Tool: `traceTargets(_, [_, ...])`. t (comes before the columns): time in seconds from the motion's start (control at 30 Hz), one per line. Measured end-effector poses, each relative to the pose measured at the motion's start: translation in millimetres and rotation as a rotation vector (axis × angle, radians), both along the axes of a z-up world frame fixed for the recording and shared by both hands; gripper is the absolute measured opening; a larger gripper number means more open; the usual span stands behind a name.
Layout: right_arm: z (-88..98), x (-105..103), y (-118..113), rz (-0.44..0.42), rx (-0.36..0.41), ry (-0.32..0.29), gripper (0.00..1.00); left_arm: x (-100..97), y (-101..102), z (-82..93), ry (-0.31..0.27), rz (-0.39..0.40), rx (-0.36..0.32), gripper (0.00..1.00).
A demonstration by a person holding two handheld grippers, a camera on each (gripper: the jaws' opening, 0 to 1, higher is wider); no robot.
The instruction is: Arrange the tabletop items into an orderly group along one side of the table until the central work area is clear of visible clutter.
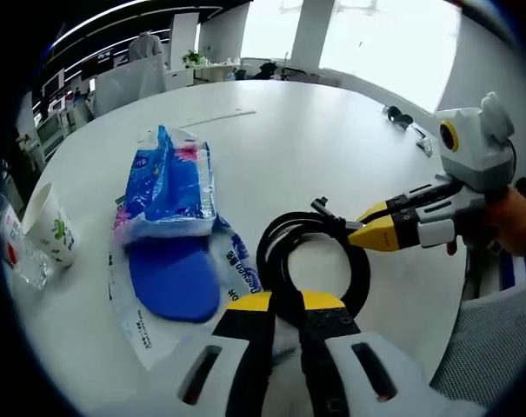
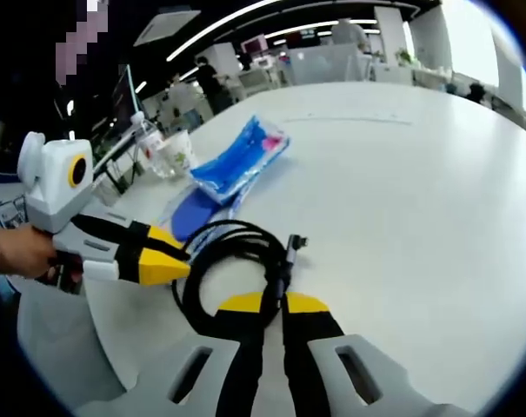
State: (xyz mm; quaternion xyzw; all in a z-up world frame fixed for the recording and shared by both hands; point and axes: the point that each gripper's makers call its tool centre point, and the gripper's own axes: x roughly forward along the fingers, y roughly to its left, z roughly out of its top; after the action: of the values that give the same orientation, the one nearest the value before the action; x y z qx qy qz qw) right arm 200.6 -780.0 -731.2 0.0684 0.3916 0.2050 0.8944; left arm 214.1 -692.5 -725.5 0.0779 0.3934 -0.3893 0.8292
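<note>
Both tongs clamp the coiled black cable (image 1: 310, 252): left tongs (image 1: 286, 304) and right tongs (image 2: 271, 304) on opposite sides. Coil lies flat near the tabletop (image 1: 280, 148) edge, beside the blue tissue pack (image 1: 171, 182).

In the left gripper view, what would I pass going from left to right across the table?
Paper cup → blue tissue pack → coiled black cable → the other gripper, held in a person's hand.
</note>
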Motion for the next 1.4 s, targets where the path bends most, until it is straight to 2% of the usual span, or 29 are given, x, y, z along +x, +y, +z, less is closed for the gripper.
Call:
traceTargets(0.77, [11.5, -29, -27, -0.051, 0.030, 0.013, 0.02, -25.7, -27, 13.7, 0.035, -0.028, -0.073, 0.05])
traceTargets(1.4, [7.0, -58, -36, -0.024, -0.013, 0.025, 0.02, -54.4, -39, 13.5, 0.053, -0.072, -0.082, 0.05])
